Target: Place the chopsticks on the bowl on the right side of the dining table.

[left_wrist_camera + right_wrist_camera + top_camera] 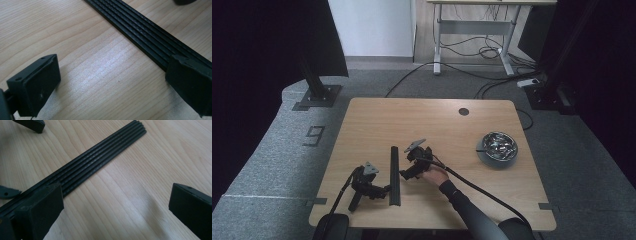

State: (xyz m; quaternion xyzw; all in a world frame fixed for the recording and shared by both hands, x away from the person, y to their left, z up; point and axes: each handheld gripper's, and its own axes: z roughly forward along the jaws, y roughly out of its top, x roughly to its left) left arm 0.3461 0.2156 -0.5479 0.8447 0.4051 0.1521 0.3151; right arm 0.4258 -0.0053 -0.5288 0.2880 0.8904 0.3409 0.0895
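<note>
A long black ribbed strip (394,175) lies flat on the wooden table (377,120), running front to back. My left gripper (384,189) lies on the table just left of the strip's near end, open; in the left gripper view (112,87) one jaw overlaps the strip (150,37). A hand holds my right gripper (404,174) just right of the strip, also open. Seen from the right gripper view (115,212), its left jaw stands at the edge of the strip (100,162) with bare wood between the jaws.
A metal bowl (497,146) with shiny small parts sits at the table's right side. A round cable hole (463,111) is near the far edge. Cables trail from both grippers toward the front edge. Black stands flank the table on the grey floor.
</note>
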